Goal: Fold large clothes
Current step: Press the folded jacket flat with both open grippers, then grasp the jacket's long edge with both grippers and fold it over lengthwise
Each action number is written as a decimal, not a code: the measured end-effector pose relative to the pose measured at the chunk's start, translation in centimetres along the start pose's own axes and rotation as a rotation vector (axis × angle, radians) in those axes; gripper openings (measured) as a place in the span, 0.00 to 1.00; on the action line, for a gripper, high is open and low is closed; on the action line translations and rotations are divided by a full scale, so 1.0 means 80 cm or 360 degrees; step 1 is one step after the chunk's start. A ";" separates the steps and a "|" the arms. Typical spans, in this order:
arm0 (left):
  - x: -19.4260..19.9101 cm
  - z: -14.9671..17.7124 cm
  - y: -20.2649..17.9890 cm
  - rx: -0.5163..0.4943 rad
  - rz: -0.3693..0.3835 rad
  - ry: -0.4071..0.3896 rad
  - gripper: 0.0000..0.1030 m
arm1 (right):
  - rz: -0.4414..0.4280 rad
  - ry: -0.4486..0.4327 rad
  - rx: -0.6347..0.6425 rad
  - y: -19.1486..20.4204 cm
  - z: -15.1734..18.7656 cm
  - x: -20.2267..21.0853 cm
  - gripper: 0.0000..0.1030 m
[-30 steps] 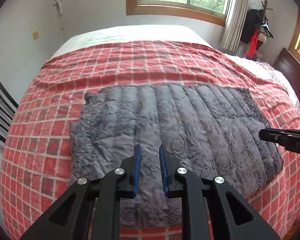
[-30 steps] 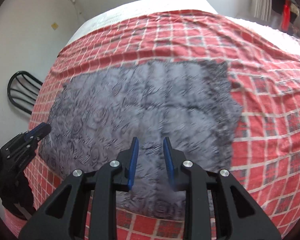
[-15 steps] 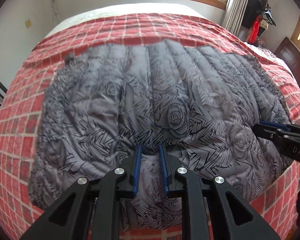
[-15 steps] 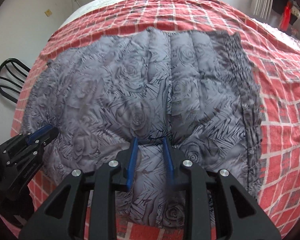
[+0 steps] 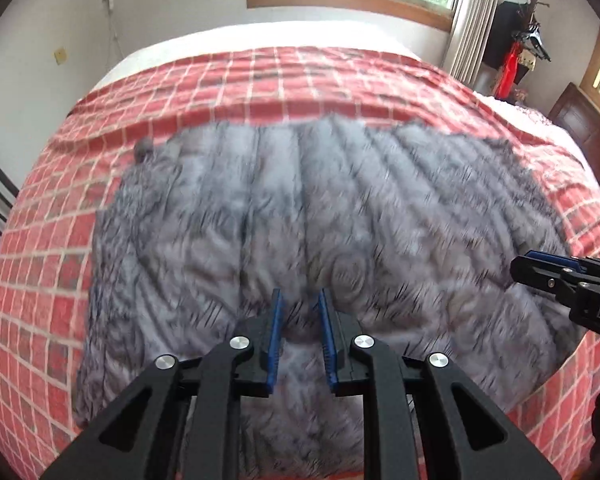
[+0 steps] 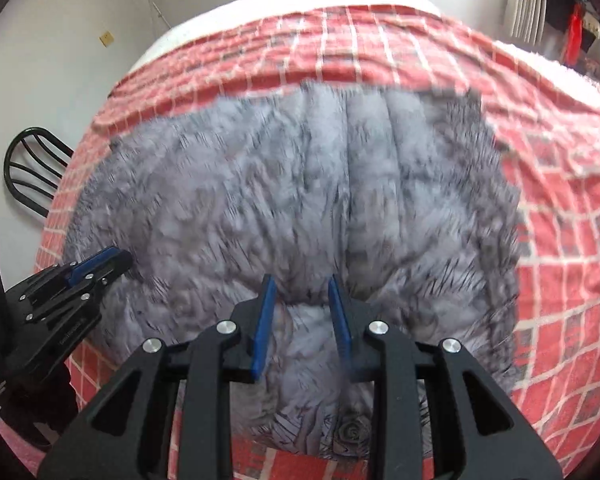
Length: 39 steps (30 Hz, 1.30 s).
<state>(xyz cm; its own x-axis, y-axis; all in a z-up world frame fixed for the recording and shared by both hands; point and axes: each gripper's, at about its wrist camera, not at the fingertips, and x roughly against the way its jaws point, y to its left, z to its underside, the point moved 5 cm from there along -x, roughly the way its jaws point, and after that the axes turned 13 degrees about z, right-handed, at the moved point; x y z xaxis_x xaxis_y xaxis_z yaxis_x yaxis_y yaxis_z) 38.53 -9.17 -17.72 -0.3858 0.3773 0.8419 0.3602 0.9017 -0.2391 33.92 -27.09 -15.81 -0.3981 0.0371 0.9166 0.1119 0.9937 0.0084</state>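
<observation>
A grey quilted jacket with a black rose print (image 5: 340, 216) lies spread on the red checked bedspread (image 5: 260, 76); it also shows in the right wrist view (image 6: 300, 200). My left gripper (image 5: 300, 308) hovers over the jacket's near part, jaws a little apart, with a raised hump of fabric between the pads; a grip cannot be confirmed. My right gripper (image 6: 300, 292) stands the same way over the jacket's near right part. Each gripper shows in the other's view, the right one (image 5: 540, 276) at the jacket's right edge, the left one (image 6: 96, 268) at its left edge. Both views are motion-blurred.
The bed fills the view, with a white sheet (image 5: 260, 36) at its far end below a wooden window. A black chair (image 6: 32, 168) stands at the left of the bed. A dark wooden headboard (image 5: 580, 120) and hanging items (image 5: 512, 56) are at the right.
Both grippers dropped close to the jacket half a second ago and have now drawn back and up. The jacket looks smaller and blurred. A hump of fabric has risen between each pair of pads.
</observation>
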 end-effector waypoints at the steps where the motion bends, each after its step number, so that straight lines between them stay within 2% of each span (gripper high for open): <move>1: -0.003 -0.007 -0.002 0.0012 0.0015 0.0000 0.18 | 0.0006 0.0000 -0.0007 0.001 -0.007 0.000 0.28; 4: -0.017 -0.022 -0.002 0.0017 -0.0007 -0.0002 0.18 | 0.0058 0.0029 -0.0023 -0.001 -0.020 -0.015 0.28; 7: -0.039 -0.022 0.003 0.0030 0.0009 0.0059 0.18 | 0.0059 0.0108 -0.0038 -0.003 -0.016 -0.044 0.28; 14: -0.060 -0.010 0.011 0.0040 0.0030 0.0095 0.19 | 0.0054 0.0097 -0.0026 -0.003 -0.010 -0.065 0.27; 19: -0.063 -0.013 0.011 0.0052 0.0030 0.0129 0.18 | 0.0065 0.0098 0.0025 0.000 -0.014 -0.063 0.28; 22: -0.047 -0.019 0.017 0.0110 0.0103 0.0158 0.18 | -0.0042 0.0094 -0.0032 -0.010 -0.019 -0.039 0.31; 23: -0.035 -0.020 0.021 0.0129 0.0116 0.0145 0.18 | -0.0082 0.0028 -0.0067 -0.020 -0.022 -0.019 0.37; 24: -0.015 -0.024 0.029 0.0139 0.0116 0.0101 0.24 | -0.0078 -0.0023 -0.0088 -0.029 -0.024 -0.007 0.44; 25: -0.001 -0.026 0.037 0.0141 0.0100 0.0065 0.38 | -0.0050 -0.0082 -0.0123 -0.045 -0.027 0.008 0.61; 26: 0.015 -0.029 0.049 0.0145 0.0079 0.0021 0.45 | -0.0032 -0.0123 -0.0162 -0.063 -0.029 0.020 0.69; 27: 0.031 -0.031 0.064 0.0160 0.0067 -0.0018 0.51 | -0.0031 -0.0134 -0.0187 -0.075 -0.030 0.025 0.69; 30: 0.055 -0.032 0.118 0.0240 0.0018 -0.0043 0.56 | -0.0062 -0.0092 -0.0316 -0.126 -0.030 0.022 0.72; 33: 0.056 -0.024 0.167 0.0321 -0.0059 -0.0014 0.57 | -0.0154 0.0005 -0.0429 -0.164 -0.024 -0.001 0.75; 35: 0.050 -0.014 0.193 0.0385 0.0002 0.0019 0.58 | -0.0232 0.0080 -0.0497 -0.180 -0.018 -0.021 0.75; 39: 0.031 0.002 0.214 0.0451 0.0164 0.0067 0.61 | -0.0336 0.0166 -0.0522 -0.181 -0.014 -0.045 0.75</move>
<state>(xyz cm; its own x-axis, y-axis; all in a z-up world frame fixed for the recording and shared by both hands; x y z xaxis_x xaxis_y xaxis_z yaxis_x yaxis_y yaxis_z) 43.60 7.26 -19.83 -0.3218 0.4660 0.8242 0.1420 0.8844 -0.4446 34.73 -41.76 -18.83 -0.3508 -0.1918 0.9166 0.3287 0.8913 0.3123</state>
